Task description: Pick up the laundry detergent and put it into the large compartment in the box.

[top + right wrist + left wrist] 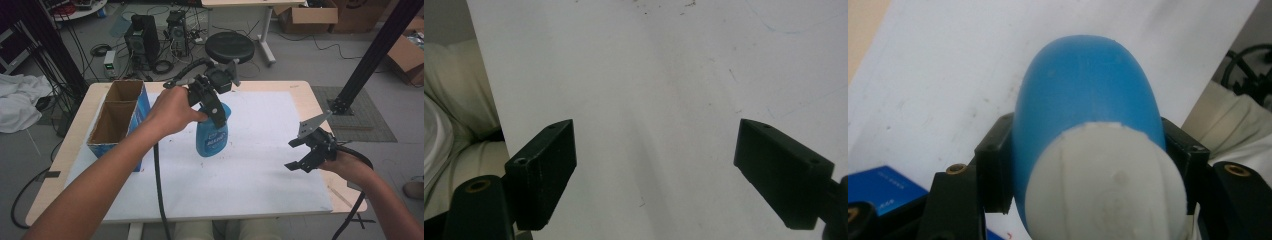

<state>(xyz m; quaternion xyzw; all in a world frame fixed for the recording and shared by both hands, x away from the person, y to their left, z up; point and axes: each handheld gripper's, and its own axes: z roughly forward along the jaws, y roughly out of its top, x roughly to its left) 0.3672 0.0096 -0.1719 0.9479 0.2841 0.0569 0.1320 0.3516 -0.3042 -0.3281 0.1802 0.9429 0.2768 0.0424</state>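
Note:
A blue bottle with a white cap hangs above the white sheet near the table's middle. My left gripper is shut on its upper part and points down. In the left gripper view the bottle sits clamped between the two black jaws, cap end toward the camera. My right gripper hovers low over the sheet at the right, open, jaws wide apart. The right gripper view has its black fingers spread over bare white sheet with nothing between them.
A blue cardboard box with two open compartments stands at the table's left side, close to my left forearm. A black stool and computer gear stand on the floor beyond the far edge. A black frame post rises at the right.

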